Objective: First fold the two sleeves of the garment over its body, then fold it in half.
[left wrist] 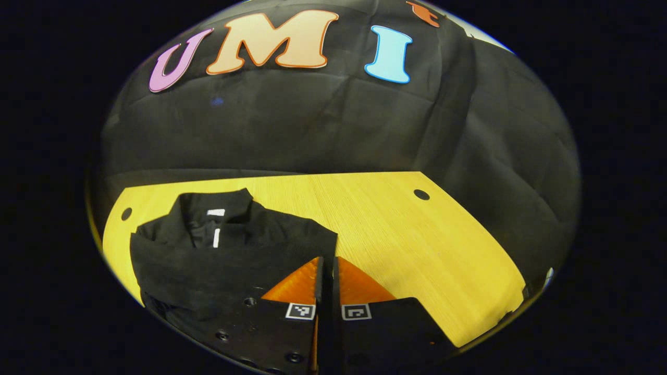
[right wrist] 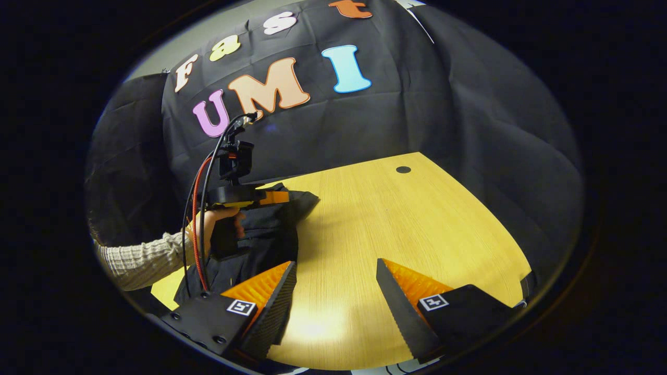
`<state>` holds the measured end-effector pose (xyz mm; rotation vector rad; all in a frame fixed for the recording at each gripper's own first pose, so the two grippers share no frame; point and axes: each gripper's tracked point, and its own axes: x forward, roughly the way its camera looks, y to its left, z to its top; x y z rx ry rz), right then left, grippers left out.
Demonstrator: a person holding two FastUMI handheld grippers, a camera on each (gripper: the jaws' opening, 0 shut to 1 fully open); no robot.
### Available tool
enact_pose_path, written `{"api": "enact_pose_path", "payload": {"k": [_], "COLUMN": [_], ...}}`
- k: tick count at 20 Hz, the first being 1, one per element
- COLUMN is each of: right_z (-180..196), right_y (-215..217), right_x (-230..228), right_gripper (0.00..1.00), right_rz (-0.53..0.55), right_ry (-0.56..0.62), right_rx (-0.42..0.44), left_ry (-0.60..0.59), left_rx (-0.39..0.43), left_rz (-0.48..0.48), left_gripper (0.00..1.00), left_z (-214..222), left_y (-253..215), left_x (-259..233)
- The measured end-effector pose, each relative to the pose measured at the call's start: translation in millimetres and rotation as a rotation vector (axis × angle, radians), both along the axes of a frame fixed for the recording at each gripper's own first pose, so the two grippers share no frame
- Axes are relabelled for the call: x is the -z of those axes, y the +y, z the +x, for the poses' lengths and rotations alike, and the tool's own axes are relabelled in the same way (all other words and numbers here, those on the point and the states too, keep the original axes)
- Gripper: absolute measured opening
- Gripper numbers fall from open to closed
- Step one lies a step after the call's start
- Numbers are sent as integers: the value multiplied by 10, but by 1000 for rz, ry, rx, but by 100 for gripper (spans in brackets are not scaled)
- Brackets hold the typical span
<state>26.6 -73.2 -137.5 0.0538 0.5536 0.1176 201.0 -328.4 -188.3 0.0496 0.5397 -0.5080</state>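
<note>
From the left gripper view I see my left tongs (left wrist: 327, 260) with the fingers drawn almost together, only a thin slit between them; nothing shows in that slit, so I read them as closed and empty, though their tips sit right at the garment's near edge. The garment (left wrist: 229, 250), black, lies just ahead and to the left of these tongs, bunched on the table (left wrist: 417, 239), its collar (left wrist: 213, 208) turned away from me with a white tag (left wrist: 215, 229) inside it. To the right of the tongs the wood is bare, with a round hole (left wrist: 421, 195) far ahead and another (left wrist: 126, 213) off to the left beyond the cloth.

The right gripper view gives me what the first cannot: the left tongs (right wrist: 271, 198) from outside, held by a hand (right wrist: 216, 224) in a ribbed sleeve (right wrist: 140, 260), with cables (right wrist: 200, 208) looping up to the camera (right wrist: 235, 159) mounted on top. From here their fingers lie over the garment (right wrist: 260, 239), and I cannot tell whether they touch it.

My right tongs (right wrist: 336, 271) stand wide open over bare table (right wrist: 391, 219), holding nothing. The garment sits ahead and to their left, its near edge just beside the left finger; I cannot tell whether the two touch.
</note>
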Motion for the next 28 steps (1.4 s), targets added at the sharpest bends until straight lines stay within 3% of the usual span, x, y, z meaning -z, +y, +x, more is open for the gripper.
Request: {"api": "enact_pose_path", "payload": {"k": [1,2,3,4,5,6,7,8,11,12,19,28], "right_z": [8,10,10,10,20,26,38,36,9,-13,-217,-513], "right_y": [17,40,60,88,104,121,146,172,219,222,428,939], "right_x": [18,26,21,30,21,16,4,11,3,11,137,457], "right_gripper": [98,98,98,98,98,98,98,98,98,98,98,98], "right_rz": [-1,1,5,7,6,6,10,17,19,17,6,-31], "right_ry": [5,5,5,7,3,-2,-4,-6,-12,-13,-2,31], "right_rx": [-5,-12,-19,-26,-30,-34,-38,-42,-58,-63,-128,-287], "left_ry": [-7,-22,-37,-54,-68,-75,-76,-80,-129,-147,-277,-316], "left_rx": [10,26,42,54,60,64,68,73,69,71,-9,-190], "left_rz": [7,16,28,40,51,61,68,74,110,113,96,167], "left_gripper": [18,15,27,27,46,57,53,55,88,94,95,94], "left_z": [-19,-45,-73,-85,-106,-128,-175,-218,-303,-343,-702,-1292], "left_y": [-28,-62,-88,-104,-100,-105,-109,-111,-27,-1,661,1912], "left_x": [-3,-38,-57,-81,-99,-114,-126,-135,-247,-315,-849,-876]}}
